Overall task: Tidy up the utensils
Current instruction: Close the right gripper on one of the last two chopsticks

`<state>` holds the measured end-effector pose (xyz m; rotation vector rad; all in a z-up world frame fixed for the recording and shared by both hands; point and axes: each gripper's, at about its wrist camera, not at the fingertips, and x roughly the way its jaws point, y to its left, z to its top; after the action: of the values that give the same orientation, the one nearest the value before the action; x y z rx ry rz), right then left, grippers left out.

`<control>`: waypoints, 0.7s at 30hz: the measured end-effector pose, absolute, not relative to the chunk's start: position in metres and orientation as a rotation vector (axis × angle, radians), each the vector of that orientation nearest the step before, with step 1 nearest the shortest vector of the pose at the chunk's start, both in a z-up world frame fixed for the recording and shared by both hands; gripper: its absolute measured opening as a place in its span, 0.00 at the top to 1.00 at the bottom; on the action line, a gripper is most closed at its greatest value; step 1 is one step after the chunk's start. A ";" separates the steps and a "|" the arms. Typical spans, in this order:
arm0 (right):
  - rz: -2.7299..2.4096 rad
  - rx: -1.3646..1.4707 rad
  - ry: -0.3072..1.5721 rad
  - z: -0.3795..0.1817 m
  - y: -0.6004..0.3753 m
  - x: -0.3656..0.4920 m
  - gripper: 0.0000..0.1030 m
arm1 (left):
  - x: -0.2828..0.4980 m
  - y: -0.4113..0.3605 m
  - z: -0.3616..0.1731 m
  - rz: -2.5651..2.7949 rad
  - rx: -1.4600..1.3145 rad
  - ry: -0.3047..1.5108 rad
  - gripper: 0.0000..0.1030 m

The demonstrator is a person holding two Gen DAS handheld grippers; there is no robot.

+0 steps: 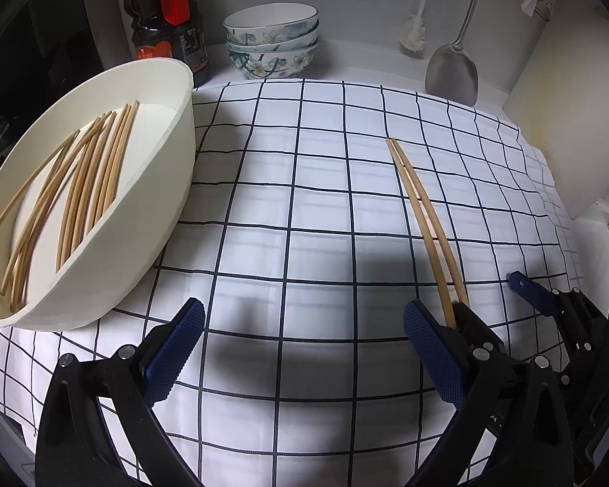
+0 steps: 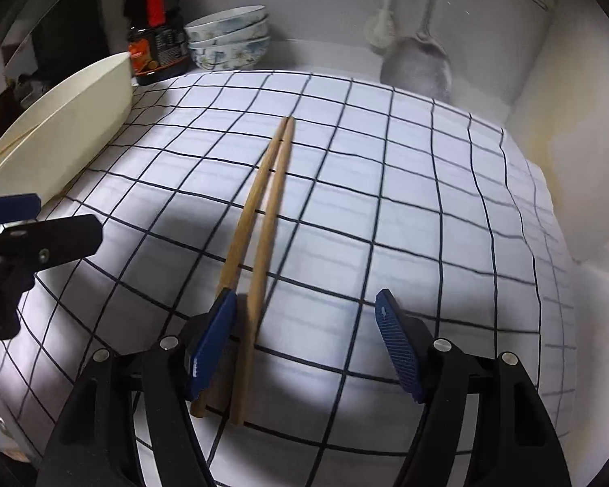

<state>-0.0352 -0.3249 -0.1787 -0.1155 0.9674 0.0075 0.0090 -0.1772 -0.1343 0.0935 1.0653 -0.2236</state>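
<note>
Two wooden chopsticks [image 2: 260,251] lie side by side on a white cloth with a dark grid [image 2: 426,223], tips angled toward the far wall. Right gripper [image 2: 306,345] sits low over their near ends: jaws spread wide, the pair lying between them and close against the left blue pad [image 2: 213,345], the right pad well clear. Pads not pressing on both sides; nothing pinched. Whether the left pad actually touches the nearer stick, cannot tell. Left gripper [image 1: 304,349] hangs over bare cloth to the left of the pair, jaws spread, nothing between them; in its own view its right finger [image 1: 434,353] overlaps the near ends of the chopsticks, with the right gripper's blue tip just beyond. White oval bin [image 1: 154,219] stands on the cloth's left side, well apart from the loose pair, holding a loose bundle of more chopsticks [image 1: 73,199] lying lengthwise on its floor. Behind the bin, a dark sauce bottle with red cap [image 1: 166,20]; beside that, three stacked floral bowls [image 1: 272,40]. Against the back wall to the right, a metal spatula [image 1: 452,69] and a white brush [image 1: 414,32]. The right view is slightly blurred.
</note>
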 end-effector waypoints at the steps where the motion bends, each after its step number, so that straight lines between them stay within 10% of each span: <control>1: 0.015 -0.115 0.966 -0.179 -0.324 -0.034 0.37 | 0.009 -0.178 -0.135 -0.223 0.093 1.066 0.06; 10: 0.100 -0.109 0.948 -0.179 -0.321 -0.028 0.93 | 0.017 -0.193 -0.141 -0.232 0.072 1.046 0.06; 21: 0.000 -0.030 0.936 -0.178 -0.368 -0.041 0.94 | 0.025 -0.234 -0.158 -0.255 0.107 1.053 0.06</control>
<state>-0.0413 -0.3675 -0.1777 -0.0301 0.9363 0.0000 0.0250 -0.2338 -0.1585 0.1073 1.0527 -0.2547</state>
